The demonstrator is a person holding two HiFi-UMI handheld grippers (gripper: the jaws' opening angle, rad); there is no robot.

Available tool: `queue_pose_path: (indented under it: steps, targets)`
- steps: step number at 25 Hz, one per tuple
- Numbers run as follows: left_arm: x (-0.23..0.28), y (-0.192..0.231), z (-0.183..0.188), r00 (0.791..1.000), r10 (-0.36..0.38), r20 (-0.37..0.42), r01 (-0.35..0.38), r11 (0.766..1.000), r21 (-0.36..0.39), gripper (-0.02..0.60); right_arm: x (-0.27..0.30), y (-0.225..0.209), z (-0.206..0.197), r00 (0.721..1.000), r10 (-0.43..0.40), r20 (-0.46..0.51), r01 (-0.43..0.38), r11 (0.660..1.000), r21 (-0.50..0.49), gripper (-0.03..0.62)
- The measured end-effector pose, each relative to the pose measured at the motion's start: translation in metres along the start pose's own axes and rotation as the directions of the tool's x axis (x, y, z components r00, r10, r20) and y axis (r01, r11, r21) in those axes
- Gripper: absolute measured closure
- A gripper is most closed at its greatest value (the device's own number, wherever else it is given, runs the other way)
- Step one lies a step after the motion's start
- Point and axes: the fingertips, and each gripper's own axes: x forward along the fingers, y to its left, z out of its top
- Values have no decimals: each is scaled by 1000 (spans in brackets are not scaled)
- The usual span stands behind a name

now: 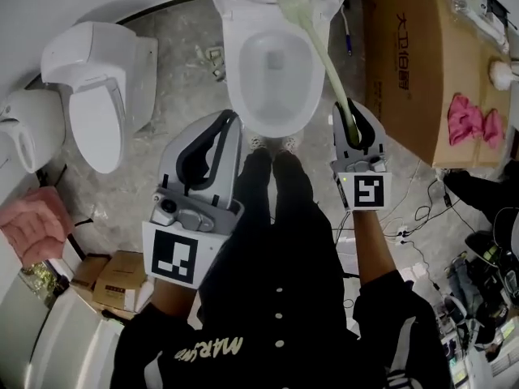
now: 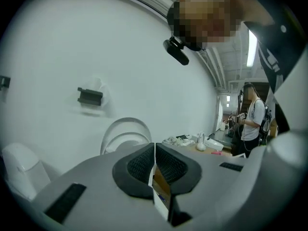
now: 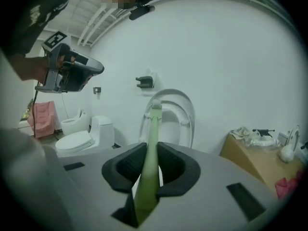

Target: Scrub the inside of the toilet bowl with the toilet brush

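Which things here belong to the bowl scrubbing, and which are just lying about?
Job:
- toilet
- brush, clamped in right gripper

Lying about:
- second toilet, lid down
- cardboard box
- pink cloth
- small boxes

Left gripper is shut and empty.

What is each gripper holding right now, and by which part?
The right gripper clamps the green toilet brush by its handle, at the end away from the brush head. The left gripper is shut and holds nothing.
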Motion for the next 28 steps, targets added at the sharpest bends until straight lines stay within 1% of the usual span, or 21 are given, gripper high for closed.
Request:
queue_pose_path:
  steps: [2, 5, 9, 12, 18, 22, 28]
  targets:
    - [7, 7, -19, 1000, 2, -2, -2, 1000, -27, 548, 12, 7, -26, 1000, 6, -18, -5, 1000, 11, 508]
    - [16, 15, -48, 1000, 10, -17, -11, 999, -30, 548, 27, 14, -72, 997, 18, -81, -17, 1000, 12, 508]
    - [29, 23, -84, 999, 13, -41, -14, 999, -37, 548, 43, 20, -127, 989, 35, -141, -33, 999, 17, 508]
    - [39, 29, -109, 998, 11, -57, -13, 999, -40, 548, 53, 25, -171, 971, 54, -233, -53, 999, 9, 508]
    - [55, 38, -147, 998, 14, -64, -17, 999, -49, 548, 76, 38, -237, 941, 89, -326, -91, 996, 8, 508]
    - [66, 43, -162, 998, 11, -54, -14, 999, -51, 548, 91, 46, -274, 921, 106, -376, -113, 994, 5, 508]
    - [76, 48, -180, 999, 12, -48, -14, 999, -48, 548, 105, 57, -322, 876, 126, -466, -130, 991, 24, 508]
